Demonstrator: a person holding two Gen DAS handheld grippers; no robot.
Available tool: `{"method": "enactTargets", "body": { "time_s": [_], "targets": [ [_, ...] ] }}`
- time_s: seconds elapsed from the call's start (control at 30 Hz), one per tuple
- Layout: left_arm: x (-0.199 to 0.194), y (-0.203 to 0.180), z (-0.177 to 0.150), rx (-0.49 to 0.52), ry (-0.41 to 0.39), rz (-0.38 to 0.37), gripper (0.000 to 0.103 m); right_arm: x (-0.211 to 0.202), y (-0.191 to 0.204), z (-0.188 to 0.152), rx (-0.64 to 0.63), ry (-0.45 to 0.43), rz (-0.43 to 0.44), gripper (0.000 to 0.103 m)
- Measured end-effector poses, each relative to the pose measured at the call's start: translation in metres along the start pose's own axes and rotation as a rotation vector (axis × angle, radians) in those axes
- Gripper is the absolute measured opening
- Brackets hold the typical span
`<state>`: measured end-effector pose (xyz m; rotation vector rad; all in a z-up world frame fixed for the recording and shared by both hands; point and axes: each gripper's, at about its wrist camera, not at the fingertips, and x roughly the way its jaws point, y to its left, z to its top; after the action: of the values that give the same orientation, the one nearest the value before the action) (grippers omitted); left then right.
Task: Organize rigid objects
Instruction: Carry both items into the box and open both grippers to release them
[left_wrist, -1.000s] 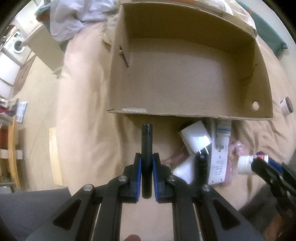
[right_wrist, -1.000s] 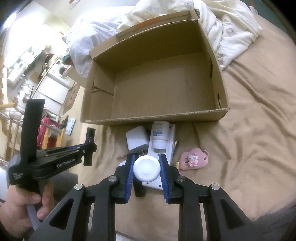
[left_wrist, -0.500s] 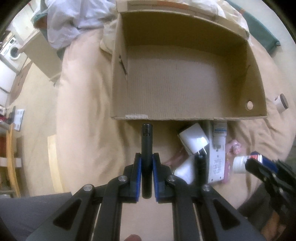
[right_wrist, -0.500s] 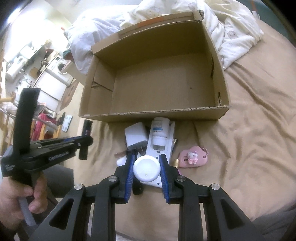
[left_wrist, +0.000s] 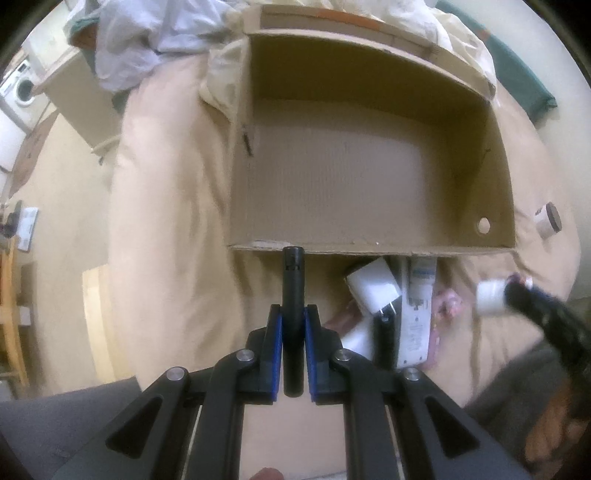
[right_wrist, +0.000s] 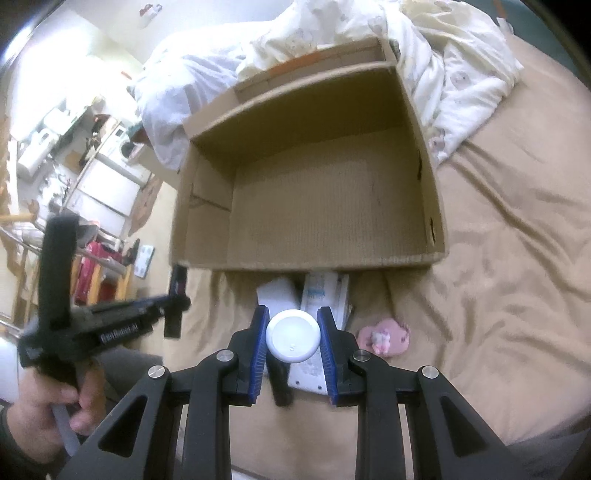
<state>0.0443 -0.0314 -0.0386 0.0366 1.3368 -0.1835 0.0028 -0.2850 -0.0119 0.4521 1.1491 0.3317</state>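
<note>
My left gripper (left_wrist: 293, 314) is shut on a slim black tube (left_wrist: 293, 280) that points at the near wall of the open cardboard box (left_wrist: 369, 247). In the right wrist view that same left gripper (right_wrist: 176, 308) shows at the left, with the black tube (right_wrist: 178, 284) upright beside the box's near left corner. My right gripper (right_wrist: 293, 317) is shut on a white round-capped bottle (right_wrist: 293, 334), held above the pile in front of the cardboard box (right_wrist: 332, 264). The box holds nothing.
On the beige bedsheet before the box lie a white charger plug (left_wrist: 373, 290), a long white package (left_wrist: 417, 310) and a pink cat charm (right_wrist: 384, 336). A small jar (left_wrist: 548, 223) lies right of the box. Crumpled bedding (right_wrist: 454, 55) is behind it. A person's hand (right_wrist: 44, 406) grips the left tool.
Both grippers have crept closer to the box, which now looms larger in both views. Their holds on the tube and the bottle are unchanged.
</note>
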Motion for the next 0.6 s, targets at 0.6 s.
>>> {"method": "enactTargets", "body": {
  "time_s": [0.6],
  "targets": [
    [0.017,-0.035,0.078,0.053,-0.133,0.057,0.01,0.035,-0.008,0.088,-0.061,0.004,-0.073,0.028]
  ]
}}
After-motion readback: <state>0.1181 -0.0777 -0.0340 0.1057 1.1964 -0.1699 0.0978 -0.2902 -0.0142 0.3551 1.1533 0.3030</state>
